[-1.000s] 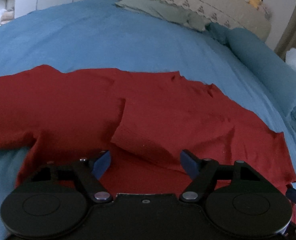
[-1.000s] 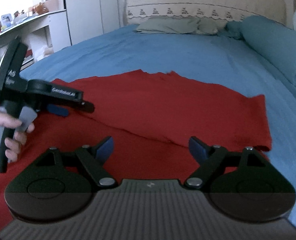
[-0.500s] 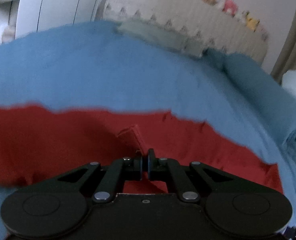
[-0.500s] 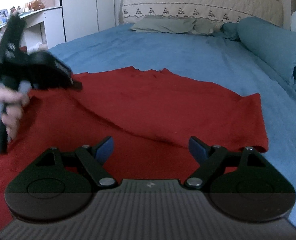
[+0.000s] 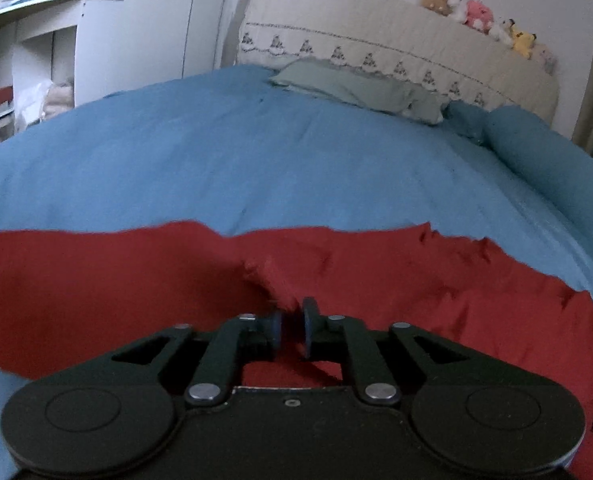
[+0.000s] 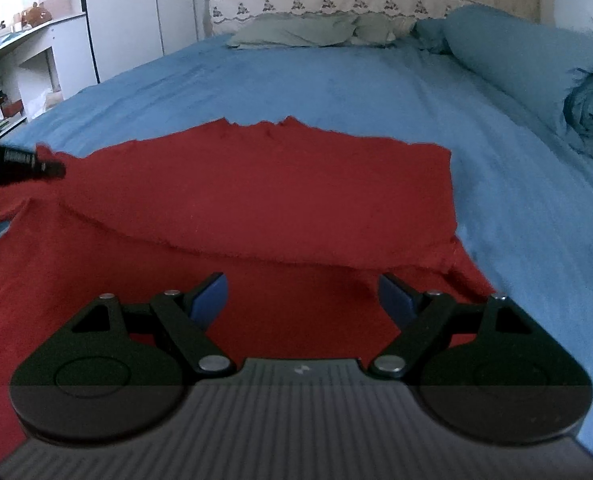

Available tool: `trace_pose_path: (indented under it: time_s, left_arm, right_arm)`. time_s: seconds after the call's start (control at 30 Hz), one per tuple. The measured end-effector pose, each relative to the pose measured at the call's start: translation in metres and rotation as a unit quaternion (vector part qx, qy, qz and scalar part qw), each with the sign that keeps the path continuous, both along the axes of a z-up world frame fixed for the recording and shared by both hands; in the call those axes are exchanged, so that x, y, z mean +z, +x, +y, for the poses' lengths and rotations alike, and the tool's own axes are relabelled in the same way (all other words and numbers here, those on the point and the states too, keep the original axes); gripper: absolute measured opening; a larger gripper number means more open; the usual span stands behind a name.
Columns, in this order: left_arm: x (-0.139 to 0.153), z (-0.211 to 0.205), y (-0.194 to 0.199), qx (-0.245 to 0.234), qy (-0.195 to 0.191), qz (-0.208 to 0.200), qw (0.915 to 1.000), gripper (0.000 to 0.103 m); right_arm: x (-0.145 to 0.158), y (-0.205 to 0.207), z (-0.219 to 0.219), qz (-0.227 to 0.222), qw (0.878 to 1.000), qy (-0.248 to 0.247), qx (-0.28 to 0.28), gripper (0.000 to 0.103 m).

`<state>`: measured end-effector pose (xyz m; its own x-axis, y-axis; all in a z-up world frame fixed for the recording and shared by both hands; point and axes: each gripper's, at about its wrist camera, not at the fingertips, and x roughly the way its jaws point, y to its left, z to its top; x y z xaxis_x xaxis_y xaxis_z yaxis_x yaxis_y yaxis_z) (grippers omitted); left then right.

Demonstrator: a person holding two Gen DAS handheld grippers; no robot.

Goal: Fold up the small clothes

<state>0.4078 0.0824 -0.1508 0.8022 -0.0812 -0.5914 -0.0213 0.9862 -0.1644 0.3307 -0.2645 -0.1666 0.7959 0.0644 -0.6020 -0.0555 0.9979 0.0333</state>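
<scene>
A red garment [image 5: 376,280] lies spread on the blue bedsheet [image 5: 256,168]. My left gripper [image 5: 291,328] is shut on a pinched fold of the red garment, which rises in a small peak just ahead of the blue pads. In the right wrist view the red garment [image 6: 280,196] shows a folded flap with its edge running across the middle. My right gripper [image 6: 302,300] is open and empty, low over the near part of the cloth. The tip of the left gripper [image 6: 28,162] shows at the far left of that view, at the garment's edge.
Grey-green pillows [image 6: 308,30] and a padded headboard [image 5: 396,52] stand at the bed's far end. A rolled blue duvet [image 6: 536,64] lies along the right side. White cabinets and shelves [image 6: 56,48] stand left of the bed. Plush toys [image 5: 480,16] sit on the headboard.
My left gripper closed on a fold of the red garment and has lifted and pulled it leftward. My right gripper stayed open and moved slightly lower and nearer the cloth.
</scene>
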Motion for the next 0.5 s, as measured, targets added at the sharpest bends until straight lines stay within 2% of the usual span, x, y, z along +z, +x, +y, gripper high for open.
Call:
trace_pose_path:
  time_s: [0.07,0.1,0.2,0.3,0.43,0.5]
  left_arm:
    - [0.007,0.006,-0.009,0.009,0.005,-0.007,0.9999,0.063]
    - [0.011,0.008,-0.015,0.011,0.005,-0.015,0.9998,0.068]
    - [0.020,0.013,-0.026,-0.008,0.006,-0.027,0.9996,0.070]
    - [0.021,0.013,-0.028,-0.039,0.021,-0.018,0.9988,0.071]
    - [0.022,0.009,-0.019,-0.071,0.019,-0.022,0.9971,0.071]
    - [0.021,0.004,-0.010,-0.083,0.014,-0.021,0.9963,0.074]
  right_arm:
    - [0.005,0.009,-0.003,-0.009,1.000,0.004,-0.007,0.098]
    - [0.006,0.014,-0.005,-0.011,1.000,0.007,-0.010,0.098]
    - [0.002,0.032,-0.013,-0.011,1.000,0.009,-0.025,0.098]
    - [-0.016,0.045,-0.027,0.018,0.999,-0.004,-0.049,0.097]
    - [-0.022,0.034,-0.052,0.008,0.996,-0.008,-0.085,0.098]
    - [-0.017,0.032,-0.061,0.009,0.994,0.014,-0.111,0.098]
